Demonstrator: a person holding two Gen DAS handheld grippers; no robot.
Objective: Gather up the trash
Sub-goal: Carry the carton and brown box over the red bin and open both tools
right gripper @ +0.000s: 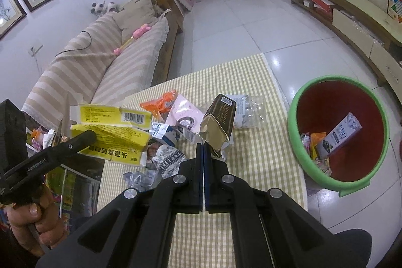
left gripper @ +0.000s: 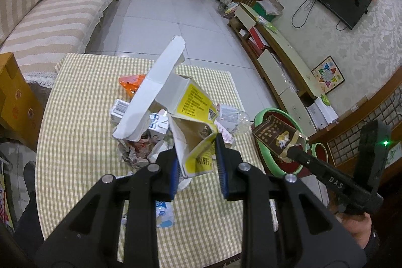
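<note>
Here, largest first:
Sofa (right gripper: 100,62): striped cover, along the far side of the table; its near end is cut off by the frame edge.
Table (left gripper: 83,117): covered in a yellow-checked cloth; the near edge is hidden behind the gripper bodies in both views.
Bin (right gripper: 301,140): green rim, red inside, on the floor just beside the table's right end; a small carton and wrappers lie in it, print too small to read.
Trash pile (left gripper: 140,142): crumpled paper, small milk cartons, an orange wrapper and a clear plastic bottle at mid-table; most labels are blurred.
Yellow box (left gripper: 198,155): torn open, white inside, with a barcode and yellow panels of Chinese print I cannot read; lifted clear of the cloth, its long white flap slanting up and away to the left.
Brown box (right gripper: 219,122): gold-lined, crushed, held above the table near the bin side, long axis tilted up and away, a barcode label on its top end.
Left gripper (left gripper: 197,162): fingers narrowed, pinching the yellow box wall; "GenRobot.AI" shows on its arm in the right view.
Right gripper (right gripper: 203,150): fingers pressed fully together on the brown box's lower edge; "DAS" shows on its side.
</note>
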